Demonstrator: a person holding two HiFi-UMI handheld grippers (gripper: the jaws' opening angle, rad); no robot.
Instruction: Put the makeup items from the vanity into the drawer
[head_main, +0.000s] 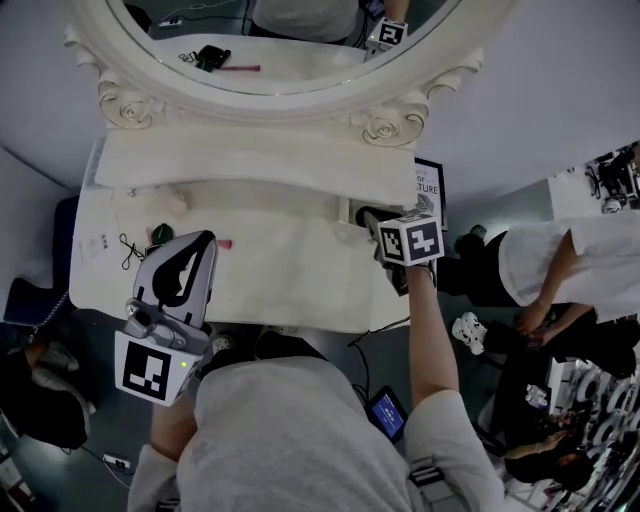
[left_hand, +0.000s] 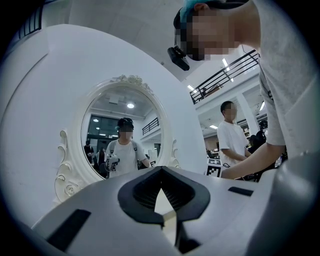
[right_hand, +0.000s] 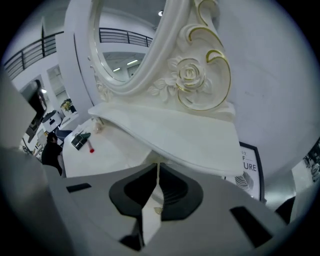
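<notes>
Jaws together (both empty); makeup items (head_main: 160, 234) beside left gripper (head_main: 206, 240).

Ornate oval mirror (head_main: 300, 62) (rose carvings on its frame), framed poster (head_main: 428, 188) just beside, bystander (head_main: 560, 258) farther off.

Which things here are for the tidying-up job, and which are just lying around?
For the job: dark green item, small pink item, black looped tool, all on the vanity top.
Not part of it: framed poster, mirror frame, people standing at the right.
</notes>
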